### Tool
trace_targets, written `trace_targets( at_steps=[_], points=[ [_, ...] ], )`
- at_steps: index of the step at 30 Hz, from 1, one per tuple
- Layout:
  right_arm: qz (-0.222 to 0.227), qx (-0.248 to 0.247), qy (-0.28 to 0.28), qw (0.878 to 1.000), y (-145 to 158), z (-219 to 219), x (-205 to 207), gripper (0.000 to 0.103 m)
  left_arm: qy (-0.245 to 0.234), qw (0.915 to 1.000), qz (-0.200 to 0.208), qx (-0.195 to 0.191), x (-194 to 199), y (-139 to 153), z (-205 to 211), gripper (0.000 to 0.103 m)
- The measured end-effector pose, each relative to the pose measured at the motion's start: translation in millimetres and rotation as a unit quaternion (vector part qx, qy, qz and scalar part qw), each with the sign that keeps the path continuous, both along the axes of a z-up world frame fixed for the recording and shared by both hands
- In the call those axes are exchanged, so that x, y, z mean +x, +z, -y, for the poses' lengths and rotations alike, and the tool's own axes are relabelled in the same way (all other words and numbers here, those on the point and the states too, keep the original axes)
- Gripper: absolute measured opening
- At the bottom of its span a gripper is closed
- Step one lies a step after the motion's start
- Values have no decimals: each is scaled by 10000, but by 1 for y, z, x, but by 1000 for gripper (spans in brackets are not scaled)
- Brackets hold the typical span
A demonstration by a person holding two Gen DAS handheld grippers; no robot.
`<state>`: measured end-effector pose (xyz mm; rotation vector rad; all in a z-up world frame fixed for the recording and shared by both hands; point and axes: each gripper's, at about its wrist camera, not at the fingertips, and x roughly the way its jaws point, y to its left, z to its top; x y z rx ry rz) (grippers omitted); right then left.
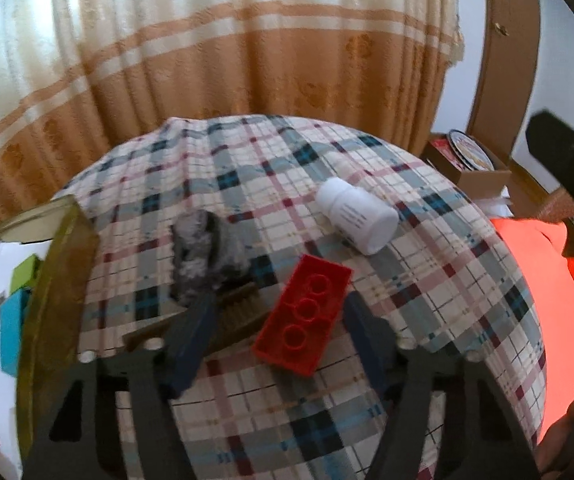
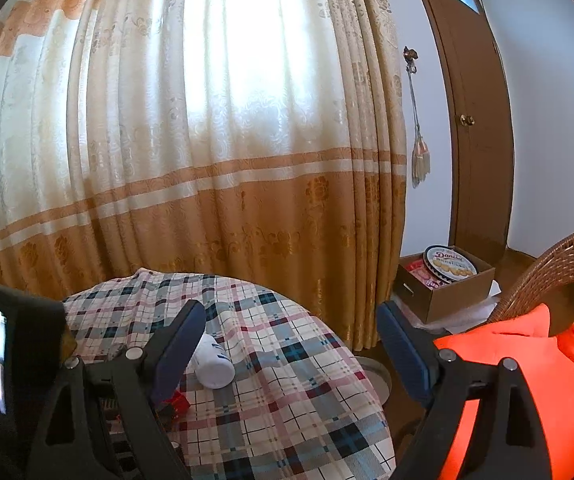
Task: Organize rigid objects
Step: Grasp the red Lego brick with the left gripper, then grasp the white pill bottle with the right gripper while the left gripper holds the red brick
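A red toy brick (image 1: 305, 316) lies stud-side down on the plaid tablecloth (image 1: 247, 392), between the blue fingers of my left gripper (image 1: 279, 302). The left pad stands clear of it, over an olive brush (image 1: 227, 312); the right pad is close to its edge. The jaws are open. A grey fuzzy lump (image 1: 207, 252) sits behind the brush. A white bottle (image 1: 357, 216) lies on its side farther back. My right gripper (image 2: 291, 322) hangs open and empty above the table's right edge, with the white bottle (image 2: 215, 366) beyond its left finger.
A yellow-tinted clear box (image 1: 59, 280) with coloured blocks stands at the table's left. An orange cushion (image 2: 527, 368) rests on a wicker chair (image 2: 567, 256) at the right. A cardboard box (image 2: 451, 300) with a cookie tin sits on the floor by the curtain (image 2: 207, 160).
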<state>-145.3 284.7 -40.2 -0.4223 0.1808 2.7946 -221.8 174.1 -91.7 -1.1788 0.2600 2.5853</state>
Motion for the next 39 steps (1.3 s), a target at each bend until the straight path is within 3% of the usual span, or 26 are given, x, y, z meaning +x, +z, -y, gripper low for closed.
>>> trace_targets(
  at_steps=[7,10,12,16,21,26,33,37,39],
  points=[
    [35,-24,-48,10000,1,-1,-1,89,-162,9997,-130,-136,0,-5,-9,52],
    [63,-47,-72,9999,0,-1,-2,89,-237,9994,-216,-148,2,-5,-8,46],
    [86,-94,-90,9999,0,-2,-2,89,-439,9988,-213,104,5,-2,-6,32],
    [107,-293,-174,9994,-2,-10,-2,89,-520,9977,-77,429,8,-2,3,31],
    [154,-573,-300,9978,-6,-21,-3,89,-245,9963,37,826,15,7,27,31],
    [205,-666,-354,9969,-8,-25,-5,89,-132,9958,-11,907,29,15,48,31],
    [320,-506,-306,9977,-8,-18,-9,89,348,9973,-51,637,38,15,79,31],
    [425,-439,-256,9978,-9,-15,-13,89,558,9980,-176,237,40,10,80,31],
    [447,-374,-203,9981,-9,-12,-14,89,635,9977,-132,221,39,7,82,31]
  ],
)
